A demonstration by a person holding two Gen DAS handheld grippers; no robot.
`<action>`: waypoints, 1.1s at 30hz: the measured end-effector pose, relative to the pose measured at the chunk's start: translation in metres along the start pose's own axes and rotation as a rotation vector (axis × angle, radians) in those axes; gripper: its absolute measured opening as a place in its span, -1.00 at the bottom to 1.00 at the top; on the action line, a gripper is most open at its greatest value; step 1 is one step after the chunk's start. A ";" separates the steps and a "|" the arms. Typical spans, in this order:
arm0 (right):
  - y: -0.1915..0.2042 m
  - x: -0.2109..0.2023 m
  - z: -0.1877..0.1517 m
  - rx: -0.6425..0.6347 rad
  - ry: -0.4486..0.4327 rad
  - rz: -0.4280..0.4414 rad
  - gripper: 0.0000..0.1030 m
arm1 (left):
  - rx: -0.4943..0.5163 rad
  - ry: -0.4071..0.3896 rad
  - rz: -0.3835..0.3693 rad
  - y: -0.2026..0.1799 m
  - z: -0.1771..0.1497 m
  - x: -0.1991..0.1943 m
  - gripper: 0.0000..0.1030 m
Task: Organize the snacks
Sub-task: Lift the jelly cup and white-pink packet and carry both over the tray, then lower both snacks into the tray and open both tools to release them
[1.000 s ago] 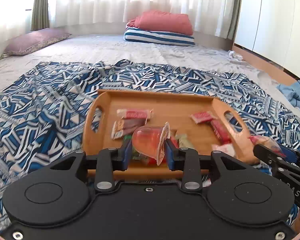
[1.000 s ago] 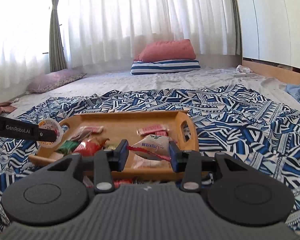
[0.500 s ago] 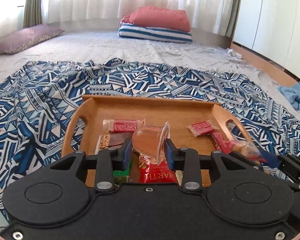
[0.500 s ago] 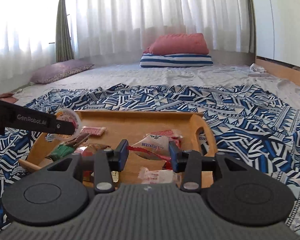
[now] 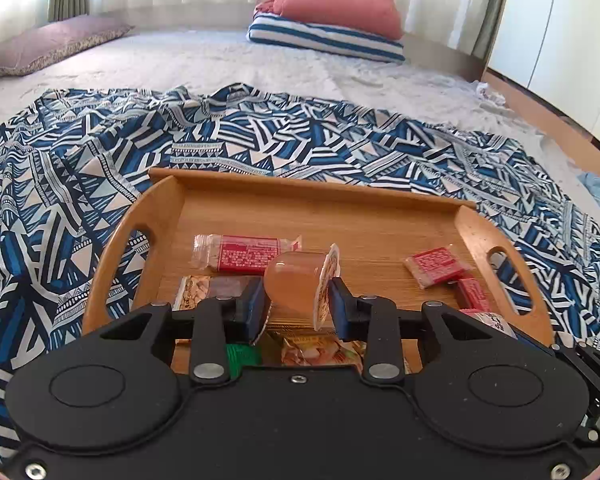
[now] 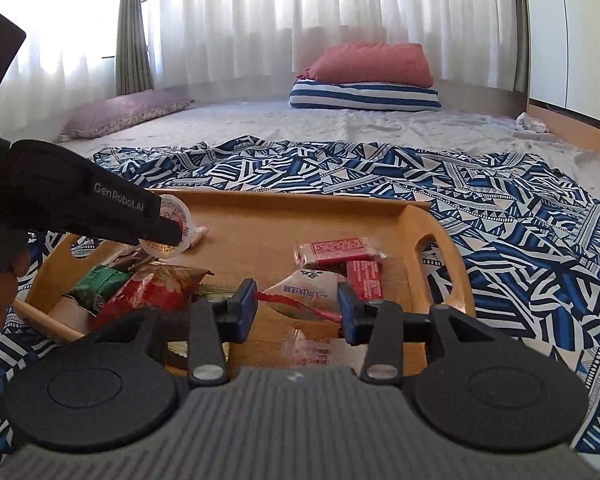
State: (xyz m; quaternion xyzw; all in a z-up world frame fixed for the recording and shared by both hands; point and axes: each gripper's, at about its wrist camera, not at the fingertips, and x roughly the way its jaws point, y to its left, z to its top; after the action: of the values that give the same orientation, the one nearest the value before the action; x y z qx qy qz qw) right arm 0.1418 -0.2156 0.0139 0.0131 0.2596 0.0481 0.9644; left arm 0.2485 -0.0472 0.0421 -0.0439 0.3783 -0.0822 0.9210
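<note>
The words "GenRobot.AI" are printed in pale letters on the black side of the left gripper (image 6: 168, 228), as seen from the right wrist view. Blue Chinese characters are printed on the white snack packet (image 6: 308, 292) that is held in the right gripper (image 6: 298, 312), but they are shown upside down and cannot be read. White print is seen on the red bar wrapper (image 5: 246, 254) and on the small red packet (image 5: 436, 266) in the wooden tray (image 5: 112, 264), but it is too small to be read. Some print is also seen on the lid of the jelly cup (image 5: 296, 284), and it cannot be made out.
</note>
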 end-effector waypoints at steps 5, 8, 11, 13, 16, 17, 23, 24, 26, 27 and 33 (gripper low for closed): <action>0.001 0.009 -0.001 -0.001 0.016 -0.004 -0.10 | 0.004 0.027 0.008 0.001 0.005 0.014 -0.36; 0.002 0.013 -0.001 -0.010 0.019 -0.003 -0.10 | 0.014 0.037 0.013 -0.001 0.008 0.019 -0.36; 0.004 0.015 -0.001 -0.015 0.022 0.001 -0.09 | 0.012 0.046 0.017 -0.003 0.007 0.023 -0.36; 0.003 0.018 -0.001 -0.005 0.030 0.005 -0.09 | 0.007 0.050 0.017 -0.004 0.007 0.026 -0.36; 0.002 0.022 -0.003 0.009 0.041 0.007 -0.09 | 0.016 0.049 0.024 -0.005 0.006 0.027 -0.36; 0.001 0.023 -0.004 0.014 0.044 0.008 -0.09 | 0.018 0.050 0.024 -0.006 0.005 0.028 -0.36; -0.006 0.024 -0.004 0.053 0.057 0.013 -0.02 | 0.030 0.054 0.038 -0.008 0.006 0.028 -0.35; -0.007 0.023 -0.004 0.060 0.056 0.015 -0.02 | 0.034 0.046 0.042 -0.009 0.006 0.025 -0.34; -0.008 0.020 -0.003 0.067 0.050 0.017 0.19 | 0.049 0.029 0.040 -0.011 0.008 0.019 -0.19; -0.009 0.018 -0.002 0.065 0.049 0.019 0.21 | 0.059 0.020 0.037 -0.012 0.009 0.014 -0.15; -0.007 -0.003 0.003 0.048 0.027 0.002 0.25 | 0.118 -0.029 0.012 -0.019 0.012 -0.028 0.07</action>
State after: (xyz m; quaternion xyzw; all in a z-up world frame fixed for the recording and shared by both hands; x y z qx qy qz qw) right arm 0.1414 -0.2224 0.0172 0.0359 0.2736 0.0427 0.9602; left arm 0.2355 -0.0607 0.0725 0.0116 0.3596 -0.0983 0.9278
